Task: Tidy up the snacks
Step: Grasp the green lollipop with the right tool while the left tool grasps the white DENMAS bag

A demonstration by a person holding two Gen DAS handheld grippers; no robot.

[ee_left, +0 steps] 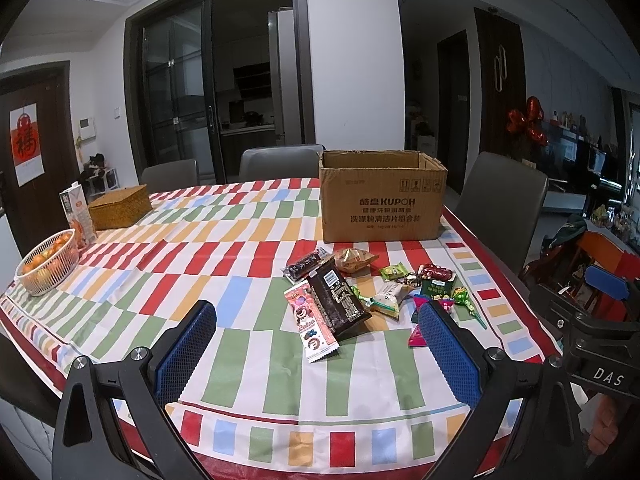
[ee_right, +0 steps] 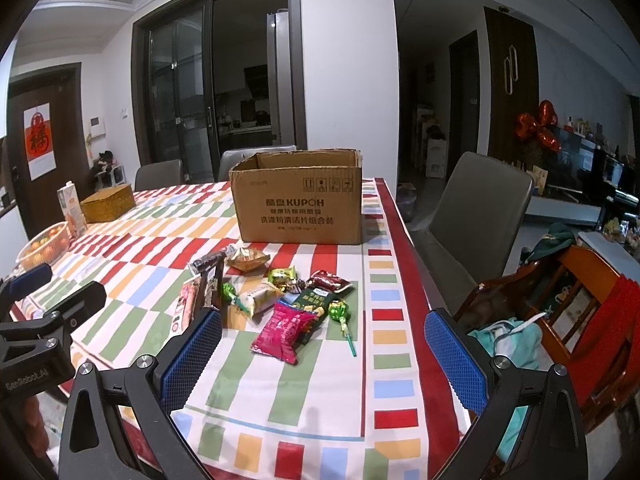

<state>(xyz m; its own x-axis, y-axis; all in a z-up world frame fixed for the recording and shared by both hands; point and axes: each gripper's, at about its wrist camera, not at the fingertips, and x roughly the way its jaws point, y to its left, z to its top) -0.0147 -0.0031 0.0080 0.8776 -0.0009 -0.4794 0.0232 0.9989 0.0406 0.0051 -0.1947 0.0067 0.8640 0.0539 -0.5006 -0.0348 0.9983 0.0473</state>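
Observation:
An open cardboard box point(ee_left: 382, 208) stands at the far side of the table; it also shows in the right wrist view point(ee_right: 300, 208). Several snacks lie in a pile in front of it: a dark chocolate pack point(ee_left: 340, 304), a pink bear wrapper point(ee_left: 310, 320), a magenta pack point(ee_right: 286, 330), a dark green pack point(ee_right: 314, 300), a green lollipop point(ee_right: 340, 316), a red pack point(ee_right: 330, 281). My left gripper point(ee_left: 318, 354) is open and empty, hovering near the pile. My right gripper point(ee_right: 324, 360) is open and empty, just before the magenta pack.
A striped cloth point(ee_left: 240, 264) covers the table. At the left stand a white basket of oranges point(ee_left: 48, 264), a juice carton point(ee_left: 78, 216) and a woven box point(ee_left: 120, 206). Grey chairs point(ee_right: 476, 216) surround the table. A wooden chair with clothes point(ee_right: 560, 312) is at the right.

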